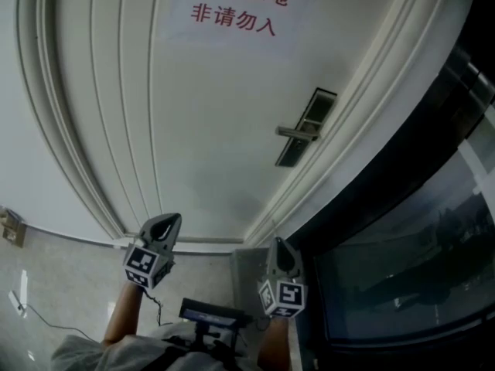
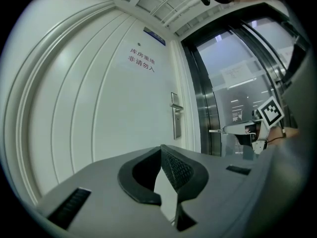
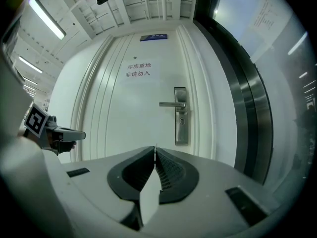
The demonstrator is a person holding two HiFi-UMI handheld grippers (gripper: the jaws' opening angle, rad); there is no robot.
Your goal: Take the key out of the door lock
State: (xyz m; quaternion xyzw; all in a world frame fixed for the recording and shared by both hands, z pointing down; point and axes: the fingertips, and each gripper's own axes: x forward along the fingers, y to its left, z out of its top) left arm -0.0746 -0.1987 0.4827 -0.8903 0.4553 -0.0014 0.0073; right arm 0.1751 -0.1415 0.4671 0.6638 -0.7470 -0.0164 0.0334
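The white door (image 1: 209, 114) carries a metal lock plate (image 1: 305, 126) with a lever handle (image 1: 296, 133). In the right gripper view the lock plate (image 3: 181, 118) shows a small dark keyhole (image 3: 182, 121) under the handle (image 3: 171, 104); a key there is too small to make out. My left gripper (image 1: 165, 222) and right gripper (image 1: 279, 247) hang low in front of the door, well short of the lock. Both are shut with nothing between the pads: the left gripper (image 2: 161, 148), the right gripper (image 3: 155, 149).
A paper sign with red characters (image 1: 236, 2) hangs high on the door. Right of the door frame stands a dark glass partition (image 1: 410, 230) with a steel post (image 3: 250, 113). A wall socket (image 1: 11, 226) sits low on the left, above the tiled floor (image 1: 69, 284).
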